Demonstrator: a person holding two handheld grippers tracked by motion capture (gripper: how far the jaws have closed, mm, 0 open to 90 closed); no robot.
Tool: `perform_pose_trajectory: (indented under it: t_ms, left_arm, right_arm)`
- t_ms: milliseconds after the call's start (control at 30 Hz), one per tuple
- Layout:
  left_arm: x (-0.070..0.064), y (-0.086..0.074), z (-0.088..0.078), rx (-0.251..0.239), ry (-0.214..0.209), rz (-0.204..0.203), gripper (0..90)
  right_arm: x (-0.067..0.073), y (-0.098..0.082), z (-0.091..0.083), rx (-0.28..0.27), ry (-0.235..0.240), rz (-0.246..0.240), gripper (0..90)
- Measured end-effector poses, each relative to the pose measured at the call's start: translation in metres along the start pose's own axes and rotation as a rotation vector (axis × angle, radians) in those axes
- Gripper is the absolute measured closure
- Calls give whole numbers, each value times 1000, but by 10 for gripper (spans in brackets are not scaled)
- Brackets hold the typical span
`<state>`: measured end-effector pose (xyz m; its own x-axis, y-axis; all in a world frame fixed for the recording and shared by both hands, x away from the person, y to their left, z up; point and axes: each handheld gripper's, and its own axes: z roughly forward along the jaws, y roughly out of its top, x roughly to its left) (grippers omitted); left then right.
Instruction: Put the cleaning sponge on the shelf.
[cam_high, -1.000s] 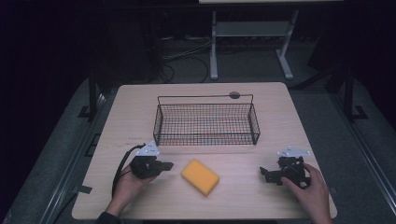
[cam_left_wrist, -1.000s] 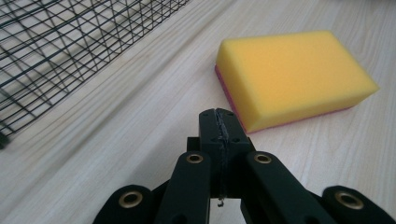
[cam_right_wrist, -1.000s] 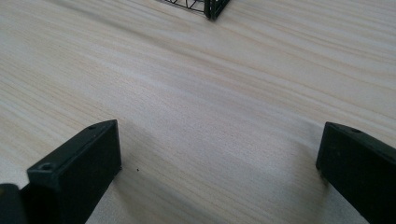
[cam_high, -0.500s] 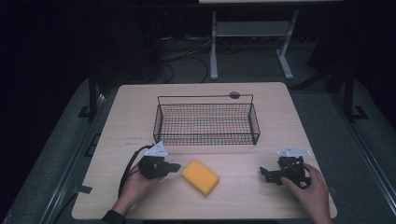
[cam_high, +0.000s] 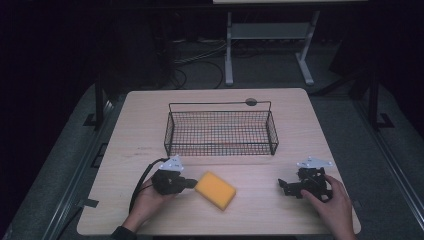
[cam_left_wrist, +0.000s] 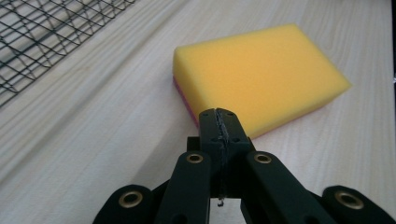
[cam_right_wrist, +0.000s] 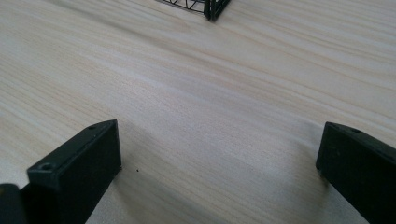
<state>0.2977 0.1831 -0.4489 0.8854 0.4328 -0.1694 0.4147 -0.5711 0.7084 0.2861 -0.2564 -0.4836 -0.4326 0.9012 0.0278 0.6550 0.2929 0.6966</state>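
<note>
One yellow sponge (cam_high: 215, 190) lies flat on the table (cam_high: 140, 130), in front of the single wire basket (cam_high: 220, 128) and nearer the person. A pink underside shows along its edge in the left gripper view, part hidden by the jaws. The left gripper (cam_high: 187, 184), jaws pressed together on nothing, has its tip just at the sponge's near end. The right gripper (cam_high: 284, 186) rests well apart, jaws spread over bare pale wood. Beyond the table the room is dark; a white stand (cam_high: 265, 35) and cables (cam_high: 195, 62) are dimly visible.
</note>
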Motion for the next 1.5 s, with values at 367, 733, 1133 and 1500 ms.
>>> perform_pose_trajectory:
  t_ms: [367, 733, 1133, 1500]
  left_arm:
    - [-16, -1, 1, 7, -43, 19, 897]
    - [-23, 3, -3, -20, -62, 29, 897]
    - [2, 28, 5, -67, -27, 37, 897]
    - [12, 43, 28, -49, -23, 63, 897]
  right_arm:
    - [0, 0, 0, 0, 0, 1, 0]
    - [0, 0, 0, 0, 0, 0, 0]
    - [0, 0, 0, -1, -1, 0, 0]
    - [0, 0, 0, -1, -1, 0, 0]
